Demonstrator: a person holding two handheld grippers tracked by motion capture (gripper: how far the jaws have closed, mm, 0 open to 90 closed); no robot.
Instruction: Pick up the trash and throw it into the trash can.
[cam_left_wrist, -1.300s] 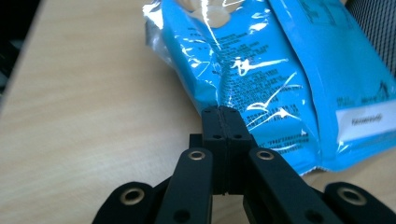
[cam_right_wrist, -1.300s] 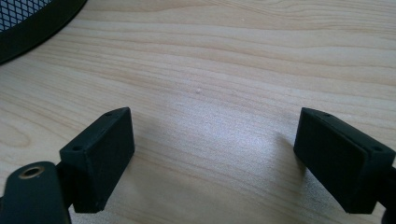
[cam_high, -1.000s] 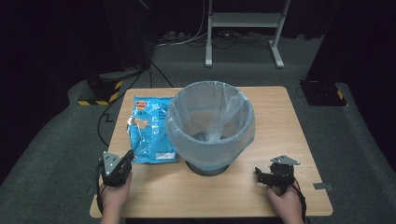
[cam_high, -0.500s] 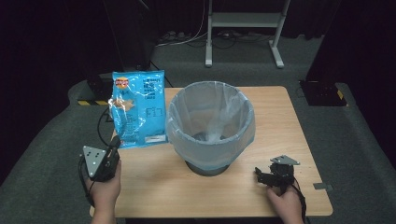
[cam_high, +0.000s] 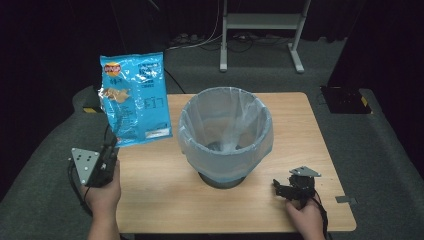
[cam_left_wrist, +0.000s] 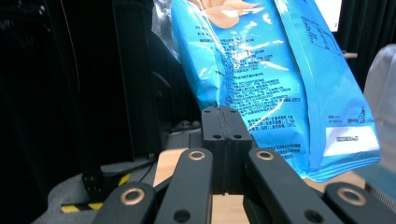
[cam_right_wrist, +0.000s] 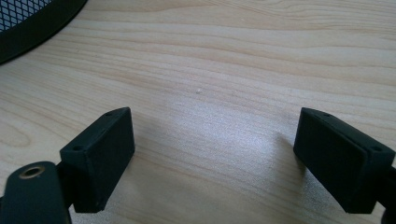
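Pinching the chip bag (cam_high: 135, 97) clear of the bin (cam_high: 226, 135), left gripper (cam_high: 107, 155) (right gripper (cam_high: 287, 190) gaping).

The top of the chip bag (cam_left_wrist: 261, 70) is cut off at the upper edge, and its small print is too tiny to read.

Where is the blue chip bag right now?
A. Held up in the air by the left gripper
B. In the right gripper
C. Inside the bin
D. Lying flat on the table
A: the left gripper pinches the bottom edge of the blue chip bag, which stands raised beside the lined bin.
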